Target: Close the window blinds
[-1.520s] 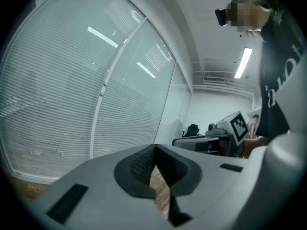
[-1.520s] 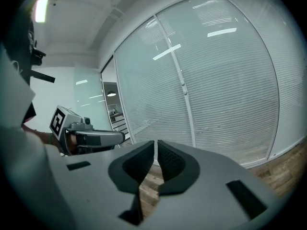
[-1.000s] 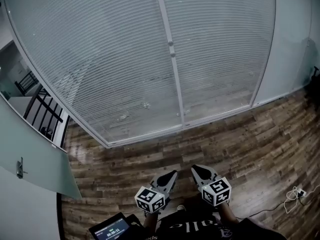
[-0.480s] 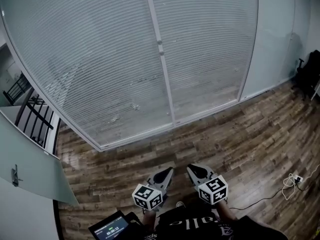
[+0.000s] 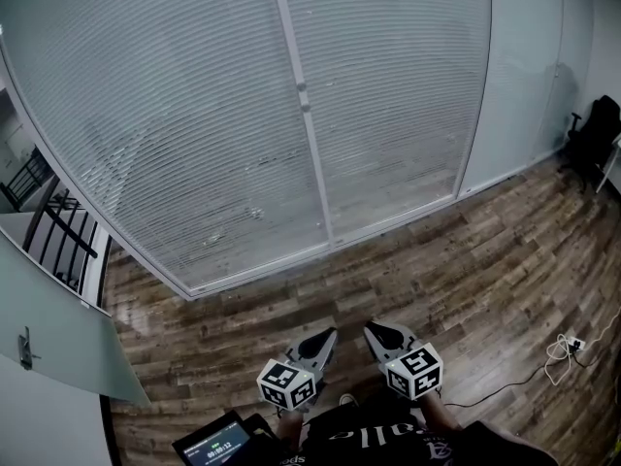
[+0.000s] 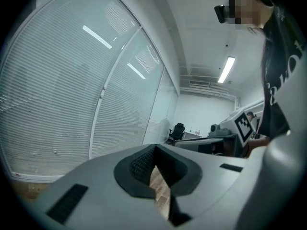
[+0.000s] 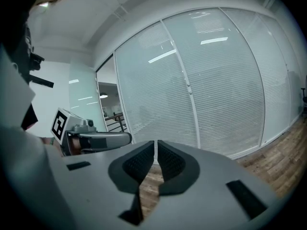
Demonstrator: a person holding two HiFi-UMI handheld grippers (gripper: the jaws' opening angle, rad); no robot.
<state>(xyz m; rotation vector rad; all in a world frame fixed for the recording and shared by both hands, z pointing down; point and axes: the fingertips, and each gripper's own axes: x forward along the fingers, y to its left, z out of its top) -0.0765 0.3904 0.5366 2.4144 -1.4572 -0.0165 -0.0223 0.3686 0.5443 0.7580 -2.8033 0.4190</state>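
Window blinds (image 5: 194, 115) cover the far glass wall, slats running horizontally, left to right, down to the wooden floor (image 5: 466, 280). Left gripper (image 5: 327, 338) and right gripper (image 5: 375, 329): near, well apart from the blinds, jaws together, empty.

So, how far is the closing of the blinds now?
Done: the blinds hang fully lowered. In hand: nothing; the left gripper and the right gripper are shut, empty, and well short of them. Left: tilting the slats shut, it seems.
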